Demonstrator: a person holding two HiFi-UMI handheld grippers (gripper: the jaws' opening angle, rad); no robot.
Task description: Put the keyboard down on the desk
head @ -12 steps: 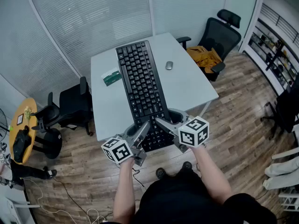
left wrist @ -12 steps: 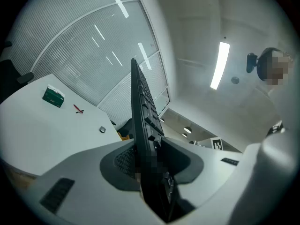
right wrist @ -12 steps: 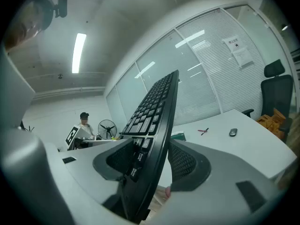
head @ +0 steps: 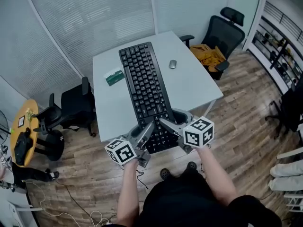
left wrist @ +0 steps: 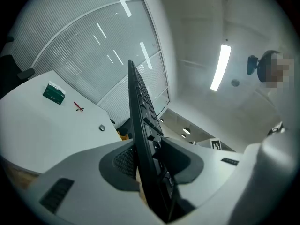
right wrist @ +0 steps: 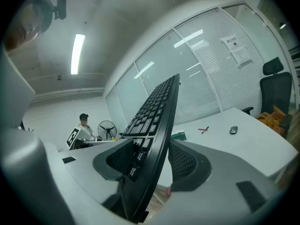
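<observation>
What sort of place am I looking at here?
Most likely an office or small meeting room: a white desk with a computer mouse on it, a black keyboard, a black office chair beside the desk, and glass partition walls with blinds.

The head view looks steeply down from well above the table [head: 109,103], while the left and right gripper views look closely along their jaws, low across it, and all three share the keyboard [head: 144,86].
</observation>
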